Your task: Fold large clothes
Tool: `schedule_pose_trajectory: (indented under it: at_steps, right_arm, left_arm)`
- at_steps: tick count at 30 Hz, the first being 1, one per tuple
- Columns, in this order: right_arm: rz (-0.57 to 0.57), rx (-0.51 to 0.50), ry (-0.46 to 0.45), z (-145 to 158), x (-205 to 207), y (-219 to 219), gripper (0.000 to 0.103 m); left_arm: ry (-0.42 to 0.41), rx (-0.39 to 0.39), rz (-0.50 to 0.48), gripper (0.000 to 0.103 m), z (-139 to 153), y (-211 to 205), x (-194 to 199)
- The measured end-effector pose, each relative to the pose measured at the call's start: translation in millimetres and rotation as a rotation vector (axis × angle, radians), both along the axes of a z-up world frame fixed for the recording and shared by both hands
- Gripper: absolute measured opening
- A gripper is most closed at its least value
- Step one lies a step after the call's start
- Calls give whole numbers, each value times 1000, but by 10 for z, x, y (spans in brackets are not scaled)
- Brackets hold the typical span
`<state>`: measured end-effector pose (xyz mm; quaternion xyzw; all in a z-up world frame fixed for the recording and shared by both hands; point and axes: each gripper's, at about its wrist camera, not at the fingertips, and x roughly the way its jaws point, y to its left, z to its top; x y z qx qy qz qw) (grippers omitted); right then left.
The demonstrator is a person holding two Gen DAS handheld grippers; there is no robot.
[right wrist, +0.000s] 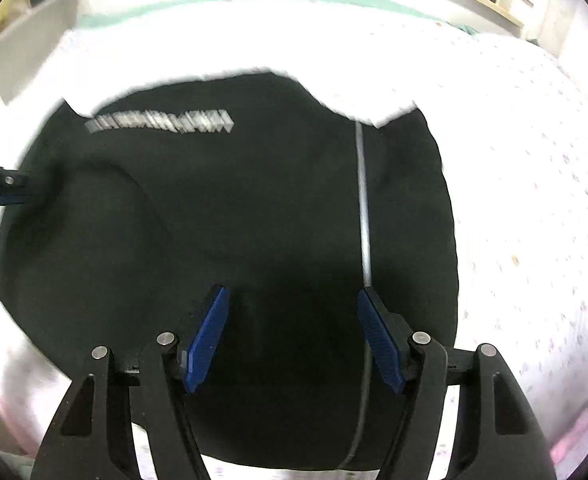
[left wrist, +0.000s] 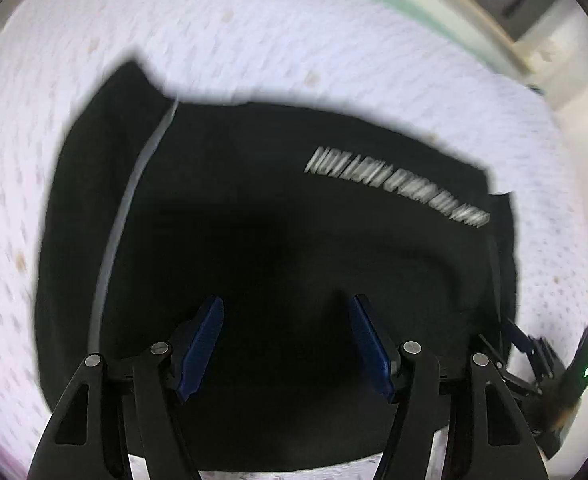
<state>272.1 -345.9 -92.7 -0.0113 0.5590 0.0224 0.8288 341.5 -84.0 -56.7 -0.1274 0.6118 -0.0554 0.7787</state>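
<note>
We see the black garment (left wrist: 278, 216) lying flat on the white patterned bedcover (left wrist: 254, 40), its pale lettering (left wrist: 397, 186) too blurred to read. Our left gripper (left wrist: 288, 312) and right gripper (right wrist: 292, 304) both point steeply down over the dark cloth with jaws apart; nothing sits between the pads, though we cannot tell whether the tips touch fabric.

Open left claw (left wrist: 288, 344) above black garment (left wrist: 278, 220)
</note>
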Motion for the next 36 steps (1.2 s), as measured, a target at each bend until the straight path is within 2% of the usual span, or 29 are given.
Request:
schedule_pose_trajectory:
  at_steps: [1, 3, 6, 7, 10, 13, 15, 17, 18, 21, 23, 25, 26, 28, 30, 31, 34, 36]
  right_arm:
    - [2, -5, -5, -108, -55, -13, 71]
    - [16, -17, -33, -194, -131, 41, 72]
    - [25, -40, -44, -220, -130, 113, 73]
    - [27, -29, -36, -200, -147, 113, 73]
    - [1, 88, -21, 48, -47, -109, 72]
    - [-48, 166, -120, 414, 206, -303, 72]
    - [-62, 146, -142, 437, 473, -312, 72]
    - [-57, 103, -79, 206, 836, -242, 72]
    - [-63, 112, -38, 70, 951, -231, 71]
    - [-87, 163, 79, -348, 1171, -224, 69]
    - [-92, 173, 97, -323, 1173, -244, 66]
    - [-87, 167, 106, -219, 1145, -285, 57]
    - [-76, 184, 103, -148, 1135, -378, 57]
    - [-43, 226, 78, 125, 1001, -481, 56]
    - [7, 215, 46, 385, 598, -445, 58]
    - [15, 210, 42, 443, 424, -455, 63]
    - [34, 183, 81, 350, -2, -413, 67]
    - [18, 112, 146, 87, -182, -325, 68]
  left_arm:
    - [28, 1, 0, 67, -169, 5, 13]
    - [18, 19, -6, 69, -356, -14, 49]
    - [18, 8, 28, 70, -350, 10, 113]
    - [16, 11, 21, 70, -309, 13, 110]
    - [-39, -18, 5, 70, -52, 82, 46]
    - [-137, -51, 18, 70, 246, 310, 35]
    - [-172, -46, 19, 70, 307, 482, 112]
    - [-195, -33, 41, 70, 252, 671, 215]
    - [-192, -51, 63, 70, 151, 795, 281]
    - [-98, -194, 80, 70, -350, 1158, 416]
    - [-97, -181, 58, 70, -404, 1156, 435]
    - [-103, -121, 3, 70, -254, 1046, 397]
    - [-112, -120, -21, 70, -177, 983, 355]
    - [-133, -152, -44, 70, 9, 1001, 333]
    - [-157, -188, -39, 70, 111, 1127, 96]
    - [-150, -195, -34, 70, 123, 1187, -14]
    - [-98, -231, -12, 70, -51, 1313, -291]
    - [-50, -213, 3, 70, -320, 1369, -409]
